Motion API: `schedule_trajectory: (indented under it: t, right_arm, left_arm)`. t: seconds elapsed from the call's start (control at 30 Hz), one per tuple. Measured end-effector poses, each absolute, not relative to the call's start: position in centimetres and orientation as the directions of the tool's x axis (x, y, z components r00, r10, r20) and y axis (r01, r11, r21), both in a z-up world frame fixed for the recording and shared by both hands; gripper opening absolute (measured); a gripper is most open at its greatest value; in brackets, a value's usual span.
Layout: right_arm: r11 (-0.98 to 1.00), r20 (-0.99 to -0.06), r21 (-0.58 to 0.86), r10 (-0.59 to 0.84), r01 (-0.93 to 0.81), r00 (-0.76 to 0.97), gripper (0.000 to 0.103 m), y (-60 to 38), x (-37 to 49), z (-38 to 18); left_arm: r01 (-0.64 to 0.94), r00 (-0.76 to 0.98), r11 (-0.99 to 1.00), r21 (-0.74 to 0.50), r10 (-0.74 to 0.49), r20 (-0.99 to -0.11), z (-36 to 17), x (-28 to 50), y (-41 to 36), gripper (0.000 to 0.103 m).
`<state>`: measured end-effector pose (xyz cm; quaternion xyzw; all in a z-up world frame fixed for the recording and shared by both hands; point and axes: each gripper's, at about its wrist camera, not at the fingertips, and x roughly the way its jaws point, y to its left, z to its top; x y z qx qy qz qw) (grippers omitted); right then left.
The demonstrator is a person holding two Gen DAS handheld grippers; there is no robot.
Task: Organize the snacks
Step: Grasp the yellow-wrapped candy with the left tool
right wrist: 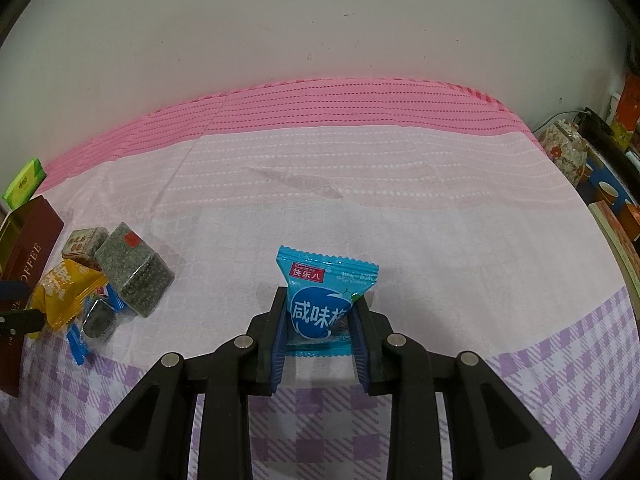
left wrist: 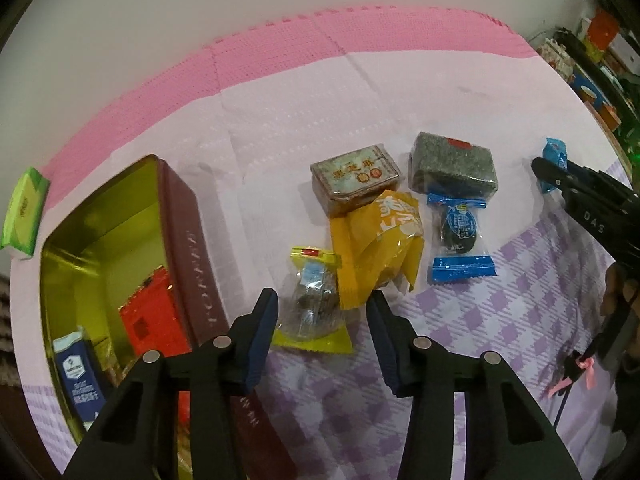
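Observation:
My left gripper (left wrist: 322,304) is open and empty, just above a clear snack packet with yellow ends (left wrist: 312,300) and a yellow packet (left wrist: 376,244). Behind lie a brown boxed snack (left wrist: 356,176), a dark green block (left wrist: 452,168) and a blue-ended dark candy (left wrist: 458,232). An open maroon tin with a gold inside (left wrist: 180,216) at the left holds a red packet (left wrist: 154,320) and a dark blue packet (left wrist: 80,380). My right gripper (right wrist: 320,304) is shut on a light blue snack packet (right wrist: 320,300), held just above the cloth; it also shows in the left wrist view (left wrist: 554,164).
The table has a pink, white and purple checked cloth (right wrist: 400,200). A green box (left wrist: 24,212) sits at the far left edge. A floral pot (right wrist: 564,148), cups and boxes crowd a shelf at the right. A wall runs behind the table.

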<state>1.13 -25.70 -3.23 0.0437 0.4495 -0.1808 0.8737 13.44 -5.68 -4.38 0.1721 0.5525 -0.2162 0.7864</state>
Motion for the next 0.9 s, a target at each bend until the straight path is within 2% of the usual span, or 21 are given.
schedule_trajectory:
  t: [0.2,0.33,0.53,0.9]
  right_arm:
    - [0.931,-0.801,-0.087,-0.277,0.355,0.53,0.027,-25.7,1.1,-3.2]
    - [0.931,-0.802,-0.087,-0.277,0.355,0.53,0.028,-25.7,1.2,-3.3]
    - [0.931,-0.802,-0.086,-0.277,0.355,0.53,0.028,-25.7,1.2,-3.3]
    - [0.931,-0.801,-0.086,-0.276,0.355,0.531,0.028,-25.7,1.1,-3.3]
  left_arm:
    - [0.526,0.283,0.85,0.015,-0.158,-0.946,-5.2,14.0,-6.0,0.045]
    - [0.531,0.264,0.847,-0.009,-0.175,-0.948,-5.4,14.0,-6.1,0.032]
    - [0.526,0.27,0.85,-0.003,-0.171,-0.947,-5.4,13.4,-6.2,0.027]
    - [0.511,0.248,0.859,-0.03,-0.181,-0.952,-4.2,10.7,-4.7,0.026]
